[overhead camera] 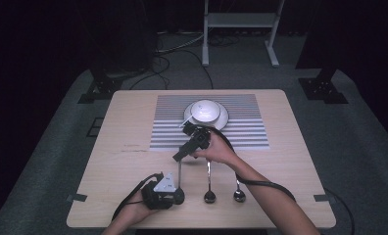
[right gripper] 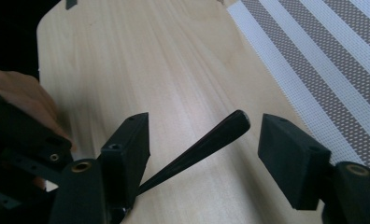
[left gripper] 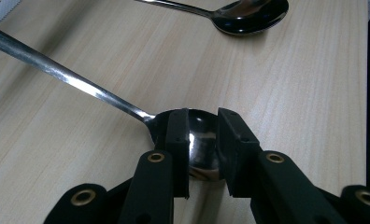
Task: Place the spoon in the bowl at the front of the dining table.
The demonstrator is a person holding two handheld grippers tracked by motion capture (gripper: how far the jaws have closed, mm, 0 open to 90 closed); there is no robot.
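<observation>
- Left claw (left gripper: 202, 154): jaws closed onto the bowl of the leftmost spoon (left gripper: 199, 140), pads pressing its two sides. Spoon lies flat on the surface (left gripper: 290, 93), handle running away up-left in the left gripper view.
- In the high view, left claw (overhead camera: 175, 196) sits at the near edge of the surface, spoon handle pointing away from me toward the mat.
- Right claw (right gripper: 204, 149): jaws wide apart, gripping nothing. The dark tip of the spoon handle (right gripper: 220, 133) sits between them, touching neither pad.
- Right claw in the high view (overhead camera: 182, 155) is over the far end of that same handle.
- Two more spoons lie to the right: middle spoon (overhead camera: 209, 188), right spoon (overhead camera: 239, 192), parallel, apart.
- Beyond: striped mat (overhead camera: 241, 129) with a white plate (overhead camera: 222, 120) and an upturned white bowl (overhead camera: 205, 108) on it.
</observation>
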